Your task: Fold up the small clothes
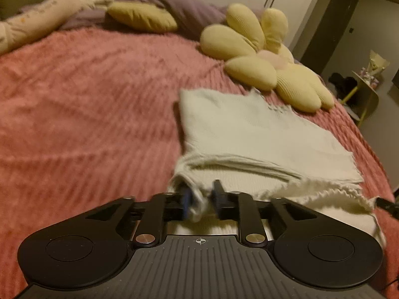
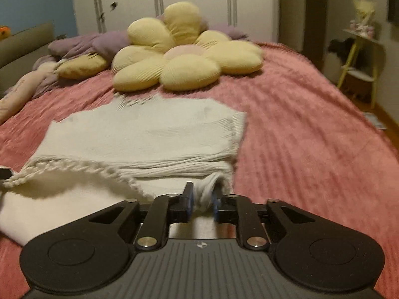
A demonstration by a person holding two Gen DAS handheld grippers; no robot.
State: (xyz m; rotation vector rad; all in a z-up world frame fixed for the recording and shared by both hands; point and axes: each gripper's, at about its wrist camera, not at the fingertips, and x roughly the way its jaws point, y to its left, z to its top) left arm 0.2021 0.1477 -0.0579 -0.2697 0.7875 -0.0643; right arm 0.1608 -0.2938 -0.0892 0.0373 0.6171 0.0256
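Pink bed (image 2: 299, 129) — white garment (image 2: 139, 134), flower cushion (image 2: 184, 57).

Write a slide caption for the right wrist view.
Right gripper pinching a white knit garment's corner on a pink bedspread.

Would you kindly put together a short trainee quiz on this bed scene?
1. True or false: both tongs pinch the cream knitted garment.
2. What lies beyond the garment: A) yellow flower-shaped cushion, B) a laptop?
3. What covers the bed?

Key:
1. True: left tongs and right tongs each grip a near corner.
2. A.
3. A pink ribbed bedspread.
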